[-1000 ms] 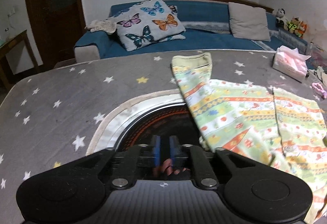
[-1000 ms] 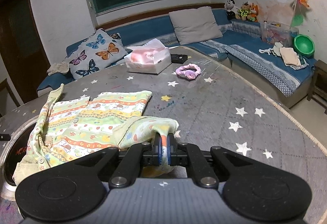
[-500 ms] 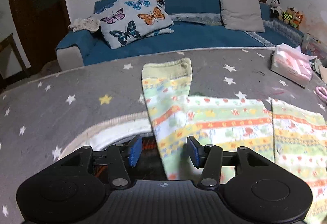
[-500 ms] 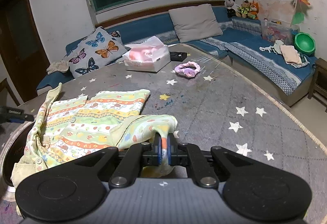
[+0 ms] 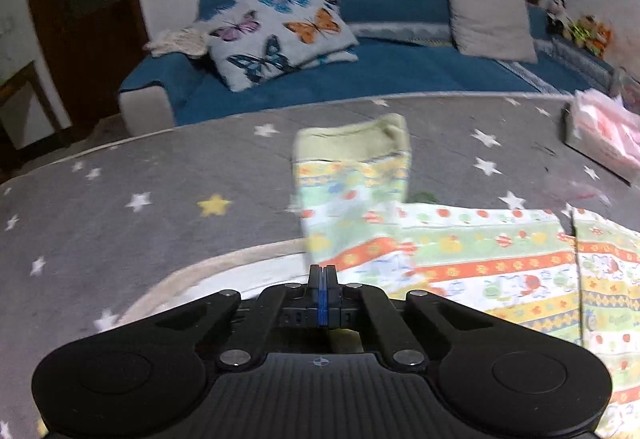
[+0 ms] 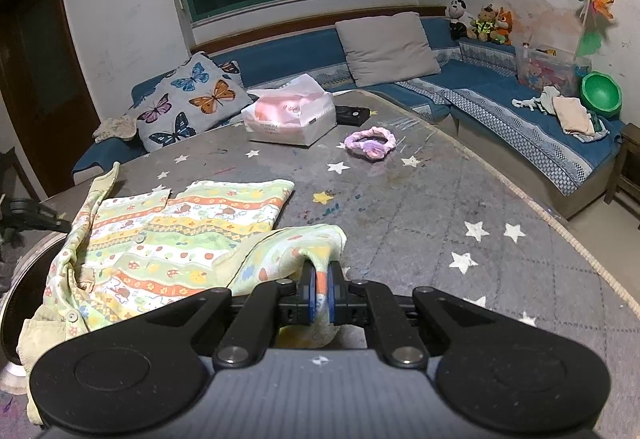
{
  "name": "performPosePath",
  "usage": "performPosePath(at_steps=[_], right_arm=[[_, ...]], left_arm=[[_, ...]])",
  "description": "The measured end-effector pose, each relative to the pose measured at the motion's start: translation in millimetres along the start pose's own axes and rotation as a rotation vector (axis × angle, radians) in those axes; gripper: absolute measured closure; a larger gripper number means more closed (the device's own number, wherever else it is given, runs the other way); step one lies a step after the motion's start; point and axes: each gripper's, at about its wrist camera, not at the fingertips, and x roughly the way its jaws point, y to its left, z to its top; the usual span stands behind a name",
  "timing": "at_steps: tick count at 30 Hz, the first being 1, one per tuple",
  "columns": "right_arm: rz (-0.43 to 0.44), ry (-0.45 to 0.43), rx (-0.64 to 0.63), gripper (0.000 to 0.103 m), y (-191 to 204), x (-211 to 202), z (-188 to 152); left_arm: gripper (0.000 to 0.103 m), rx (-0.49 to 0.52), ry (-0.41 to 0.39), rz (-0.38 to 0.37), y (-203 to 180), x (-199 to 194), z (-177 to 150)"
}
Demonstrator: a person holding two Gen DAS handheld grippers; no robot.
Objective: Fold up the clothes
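Left wrist view: jaws snap together at the sleeve's near edge

Left gripper [image 5: 323, 271] jaws have just been closing and now show pads pressed flat together, no visible gap. They sit right at the near edge of the shirt sleeve [image 5: 352, 175], which runs straight ahead of the tips, cuff at the far end. Cannot tell from this blurred frame whether fabric is actually caught between the pads or they shut just beside it. If caught, the sleeve is ready to be folded in over the shirt body; if not, a re-grab is needed.

Right gripper [image 6: 320, 285] is clamped on a bunch of the patterned shirt [image 6: 180, 235], orange-striped cloth pinched between the blue pads; the rest of the garment spreads ahead and to its left on the grey star-print table cover [image 6: 460, 207].

Versus half a second ago: the left jaws stood wide apart with the sleeve between them, now together. A second ago they were nearly shut over the round dark opening, with the sleeve off to the right. Right gripper view is unchanged, same pinch.
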Motion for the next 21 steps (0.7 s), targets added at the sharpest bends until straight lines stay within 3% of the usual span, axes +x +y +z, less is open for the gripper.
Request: performPosePath(at_steps=[4, 7, 10, 11, 13, 14, 15, 21], right_arm=[[0.0, -0.007, -0.005, 0.098, 2.3, 0.3, 0.8], [-0.001, -0.013, -0.005, 0.098, 4.4, -1.9, 0.0], [-0.004, -0.015, -0.001, 0.097, 4.0, -4.0, -1.1], [-0.004, -0.014, 0.002, 0.097, 3.4, -4.3, -1.5], [-0.006, -0.012, 0.005, 0.096, 1.9, -4.7, -2.1], [-0.006, -0.011, 0.006, 0.096, 1.1, -4.9, -2.5], [-0.007, -0.009, 0.007, 0.095, 0.2, -4.6, -2.6], [-0.004, -0.003, 0.003, 0.093, -0.5, -1.9, -2.6]], left_arm=[[0.103, -0.054, -0.019, 0.035, 26.9, -12.3, -4.1], [0.103, -0.089, -0.014, 0.007, 38.1, -20.2, -2.7], [0.1, -0.054, -0.021, -0.012, 28.7, -22.6, 0.3], [0.097, -0.04, -0.02, -0.023, 22.3, -22.0, 0.6], [0.082, -0.016, -0.018, -0.044, 9.5, -17.5, 2.4], [0.062, -0.004, -0.016, -0.054, 3.0, -15.1, 3.3], [0.052, 0.009, -0.023, -0.052, -3.2, -12.3, 4.5], [0.049, 0.046, -0.031, -0.038, -24.4, 8.6, 15.8]])
